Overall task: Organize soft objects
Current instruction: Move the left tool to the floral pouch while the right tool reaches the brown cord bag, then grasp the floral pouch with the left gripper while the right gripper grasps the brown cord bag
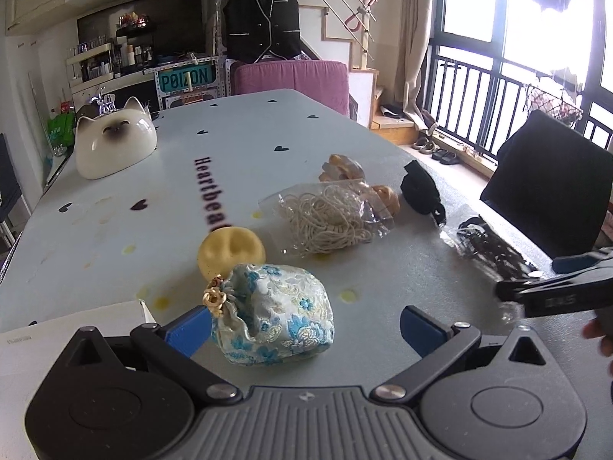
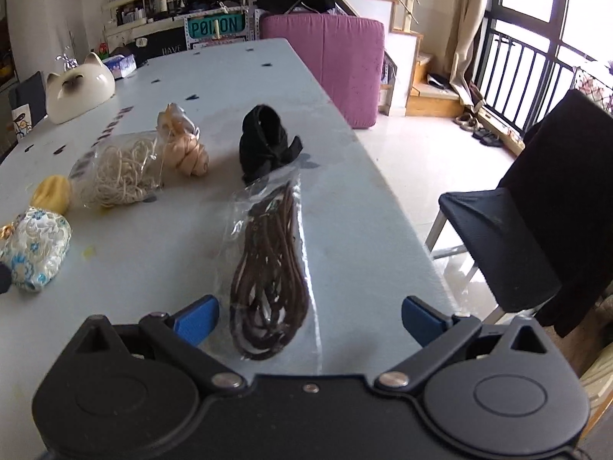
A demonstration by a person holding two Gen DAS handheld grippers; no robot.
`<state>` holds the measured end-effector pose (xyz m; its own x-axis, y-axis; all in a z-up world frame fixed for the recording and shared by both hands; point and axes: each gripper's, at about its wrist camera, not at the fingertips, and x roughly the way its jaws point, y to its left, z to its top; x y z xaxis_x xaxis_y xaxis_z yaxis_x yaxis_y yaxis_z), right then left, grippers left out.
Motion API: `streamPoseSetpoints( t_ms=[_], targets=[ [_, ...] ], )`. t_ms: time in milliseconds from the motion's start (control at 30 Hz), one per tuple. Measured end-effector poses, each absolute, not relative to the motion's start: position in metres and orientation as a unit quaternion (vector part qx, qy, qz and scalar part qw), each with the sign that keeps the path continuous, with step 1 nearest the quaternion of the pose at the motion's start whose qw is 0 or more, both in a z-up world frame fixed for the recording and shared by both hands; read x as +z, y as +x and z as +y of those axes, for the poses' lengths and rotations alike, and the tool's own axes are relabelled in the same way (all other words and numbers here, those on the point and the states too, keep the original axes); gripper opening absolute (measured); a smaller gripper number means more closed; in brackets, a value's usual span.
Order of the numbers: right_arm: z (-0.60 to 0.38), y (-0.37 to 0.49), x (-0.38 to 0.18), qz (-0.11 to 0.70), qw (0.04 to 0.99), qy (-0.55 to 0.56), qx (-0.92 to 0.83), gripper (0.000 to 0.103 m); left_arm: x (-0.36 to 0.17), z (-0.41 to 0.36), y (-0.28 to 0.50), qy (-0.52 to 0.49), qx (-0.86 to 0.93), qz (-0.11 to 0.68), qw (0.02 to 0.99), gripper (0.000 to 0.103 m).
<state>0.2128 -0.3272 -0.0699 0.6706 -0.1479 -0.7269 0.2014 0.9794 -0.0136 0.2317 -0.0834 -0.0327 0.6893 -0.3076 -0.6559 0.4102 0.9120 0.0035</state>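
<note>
Bracketing the brocade pouch [image 1: 274, 312], my left gripper [image 1: 302, 324] has its jaws spread wide around it, the left pad beside its gold clasp, nothing gripped yet. My right gripper [image 2: 308, 316] likewise straddles the bagged brown cord [image 2: 268, 268] with wide, empty jaws. Both lie near on the surface [image 1: 230, 126]; the bagged white cord [image 1: 325, 214] and black bundle [image 2: 264, 145] sit farther off, waiting to be grouped.
</note>
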Motion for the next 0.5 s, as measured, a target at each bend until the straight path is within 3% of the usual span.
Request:
streamPoseSetpoints(
  t_ms=[500],
  targets=[
    [-0.326,0.230,-0.069,0.376,0.923,0.060,-0.058,0.085,-0.045,-0.088,0.259,0.095,-0.185,0.366,0.907,0.102]
  ],
)
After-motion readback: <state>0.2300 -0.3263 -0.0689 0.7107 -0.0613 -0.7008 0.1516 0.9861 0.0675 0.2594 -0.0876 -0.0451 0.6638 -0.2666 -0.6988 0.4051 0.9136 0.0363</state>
